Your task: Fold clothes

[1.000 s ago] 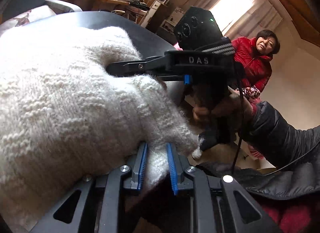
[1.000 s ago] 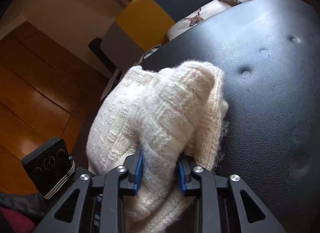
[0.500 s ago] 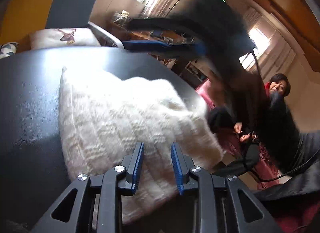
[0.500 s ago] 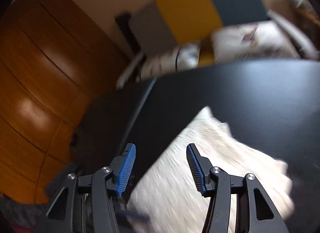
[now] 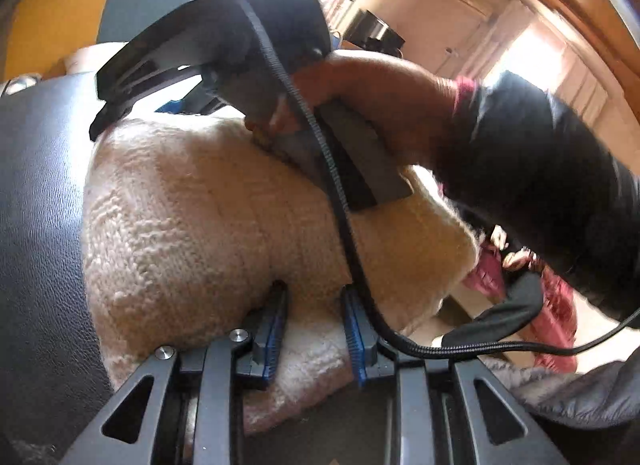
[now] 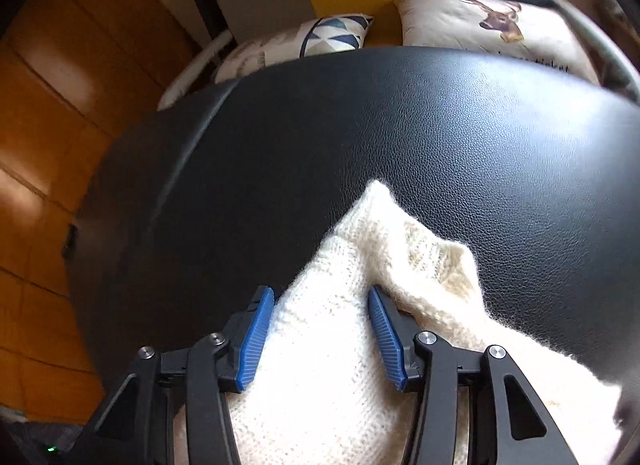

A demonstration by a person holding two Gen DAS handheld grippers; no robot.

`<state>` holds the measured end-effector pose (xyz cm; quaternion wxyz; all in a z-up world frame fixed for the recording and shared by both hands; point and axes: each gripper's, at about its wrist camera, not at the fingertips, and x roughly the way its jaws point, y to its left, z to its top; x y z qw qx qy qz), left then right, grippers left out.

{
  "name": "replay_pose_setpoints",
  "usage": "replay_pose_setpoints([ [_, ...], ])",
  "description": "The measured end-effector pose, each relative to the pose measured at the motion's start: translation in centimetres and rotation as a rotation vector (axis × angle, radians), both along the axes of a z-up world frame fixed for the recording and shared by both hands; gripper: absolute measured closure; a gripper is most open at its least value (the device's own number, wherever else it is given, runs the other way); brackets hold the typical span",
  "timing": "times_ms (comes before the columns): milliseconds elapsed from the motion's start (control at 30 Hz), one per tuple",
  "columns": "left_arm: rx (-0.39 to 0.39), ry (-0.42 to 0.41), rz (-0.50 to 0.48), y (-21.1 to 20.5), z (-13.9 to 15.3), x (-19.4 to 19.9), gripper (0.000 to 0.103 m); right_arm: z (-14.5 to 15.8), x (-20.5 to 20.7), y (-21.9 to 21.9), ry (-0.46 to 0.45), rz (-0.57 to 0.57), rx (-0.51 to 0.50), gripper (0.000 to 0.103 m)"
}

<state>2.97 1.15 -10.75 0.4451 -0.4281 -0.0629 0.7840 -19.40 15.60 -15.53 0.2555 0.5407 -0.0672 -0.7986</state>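
Home living room, deer cushion (image 6: 492,21), patterned cushion (image 6: 334,35), wood panelling (image 6: 44,77)

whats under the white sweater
The white sweater lies bunched on a black leather surface, which shows around it. Whatever sits directly beneath the pile is covered by the knit. The right hand-held gripper rests open on top.

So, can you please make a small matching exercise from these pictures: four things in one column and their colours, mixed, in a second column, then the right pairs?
Things:
1. knitted sweater
2. padded surface
3. gripper pads
4. cushion print

Colours:
A. black
B. brown deer head
C. cream white
D. blue

Pairs: 1-C, 2-A, 3-D, 4-B
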Motion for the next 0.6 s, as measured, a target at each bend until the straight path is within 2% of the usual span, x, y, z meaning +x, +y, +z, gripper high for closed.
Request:
replay_pose_setpoints([
  [100,0.060,-0.030,0.024,-2.0,1.4,0.9,0.076,1.3,0.8,1.6,-0.010,-0.052,-0.087,0.051],
  [200,0.129,-0.049,0.091,-4.1,1.9,0.1,0.073,5.3,4.3,4.3,0.094,-0.095,-0.192,0.043],
  [300,0.208,-0.058,0.157,-6.6,3.1,0.0,0.069,8.5,9.8,7.4,0.165,-0.077,-0.302,0.037],
  [367,0.203,-0.062,0.193,-7.5,3.1,-0.2,0.068,9.1,13.8,8.8,0.171,-0.069,-0.335,0.032],
  [433,0.184,-0.069,0.222,-7.8,2.9,-0.4,0.068,8.7,17.3,9.5,0.148,-0.066,-0.338,0.032],
  [500,0.155,-0.088,0.228,-7.9,2.6,-0.5,0.068,7.5,20.6,10.2,0.123,-0.077,-0.303,0.032],
  [600,0.103,-0.124,0.209,-8.0,1.8,-0.7,0.068,5.7,23.0,10.6,0.100,-0.128,-0.230,0.034],
])
